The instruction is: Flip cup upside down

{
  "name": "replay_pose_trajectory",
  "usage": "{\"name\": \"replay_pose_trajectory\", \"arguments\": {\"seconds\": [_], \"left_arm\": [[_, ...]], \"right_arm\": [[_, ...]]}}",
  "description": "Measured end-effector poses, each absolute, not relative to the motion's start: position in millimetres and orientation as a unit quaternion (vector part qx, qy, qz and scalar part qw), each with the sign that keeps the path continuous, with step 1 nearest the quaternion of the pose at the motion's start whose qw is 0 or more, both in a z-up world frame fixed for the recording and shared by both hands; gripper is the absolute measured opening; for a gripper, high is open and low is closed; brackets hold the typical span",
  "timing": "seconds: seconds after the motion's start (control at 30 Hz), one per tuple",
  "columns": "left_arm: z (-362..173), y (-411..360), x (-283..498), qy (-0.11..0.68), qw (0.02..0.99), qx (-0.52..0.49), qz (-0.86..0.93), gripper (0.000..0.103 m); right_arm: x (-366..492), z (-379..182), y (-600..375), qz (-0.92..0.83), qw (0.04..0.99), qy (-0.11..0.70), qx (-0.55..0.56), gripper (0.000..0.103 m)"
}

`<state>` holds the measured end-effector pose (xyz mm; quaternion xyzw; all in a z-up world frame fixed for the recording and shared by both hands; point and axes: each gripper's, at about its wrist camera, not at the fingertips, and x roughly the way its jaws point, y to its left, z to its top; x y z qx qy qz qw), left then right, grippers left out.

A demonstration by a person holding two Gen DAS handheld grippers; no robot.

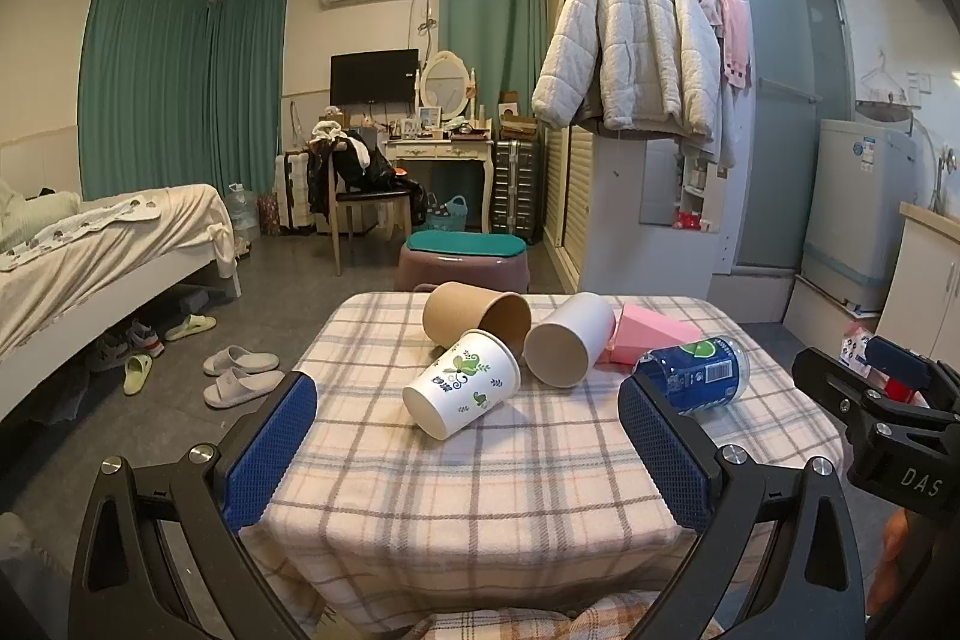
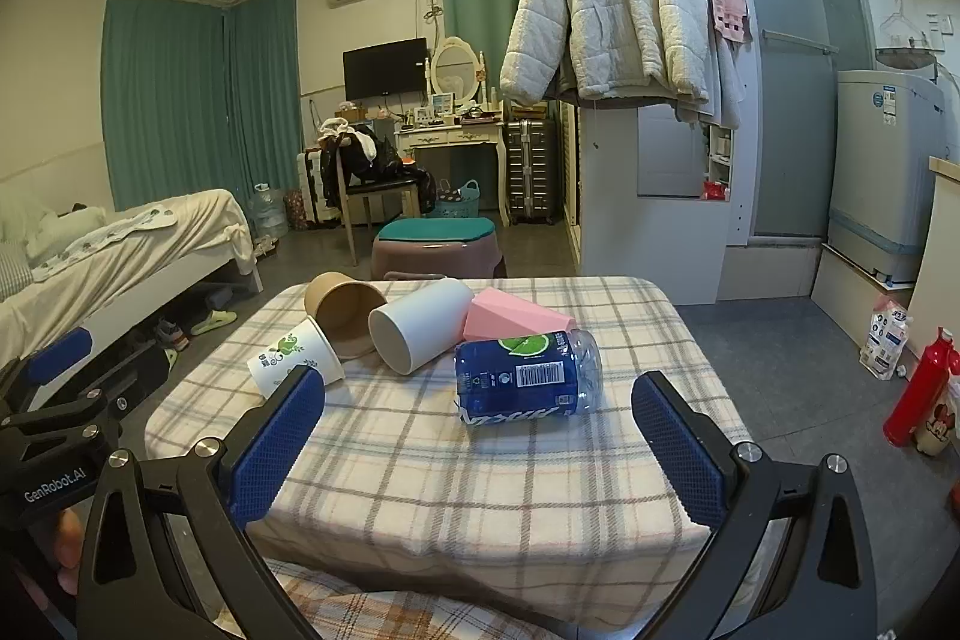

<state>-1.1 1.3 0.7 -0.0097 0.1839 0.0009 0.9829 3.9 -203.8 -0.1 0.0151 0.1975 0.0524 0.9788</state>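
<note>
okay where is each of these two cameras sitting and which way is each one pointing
Left wrist: sits on the left gripper, looking forward over the plaid table at the floral cup; its own blue fingers frame the view, right gripper at the right edge.
Right wrist: sits on the right gripper, facing the blue cup; own fingers show, left gripper at the left edge.
Shared: both face the same table, tipped cups and bedroom beyond.

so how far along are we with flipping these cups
Nothing done yet: the floral paper cup, brown paper cup, white cup, pink cup and blue-labelled plastic cup all lie sideways. Left gripper and right gripper hang open, empty. All flips remain.
</note>
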Motion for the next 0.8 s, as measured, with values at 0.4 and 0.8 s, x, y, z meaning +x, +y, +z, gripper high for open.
{"name": "replay_pose_trajectory", "arguments": {"seconds": [0.4,0.8], "left_arm": [[0.7,1.8,-0.7,0.183,0.983,-0.010,0.001,0.103],[-2.2,0.2,3.8,0.184,0.983,-0.010,0.001,0.103]], "right_arm": [[3.6,0.1,-203.9,0.052,0.979,0.197,0.017,0.103],[2.1,1.0,-201.6,0.053,0.979,0.197,0.018,0.103]]}}
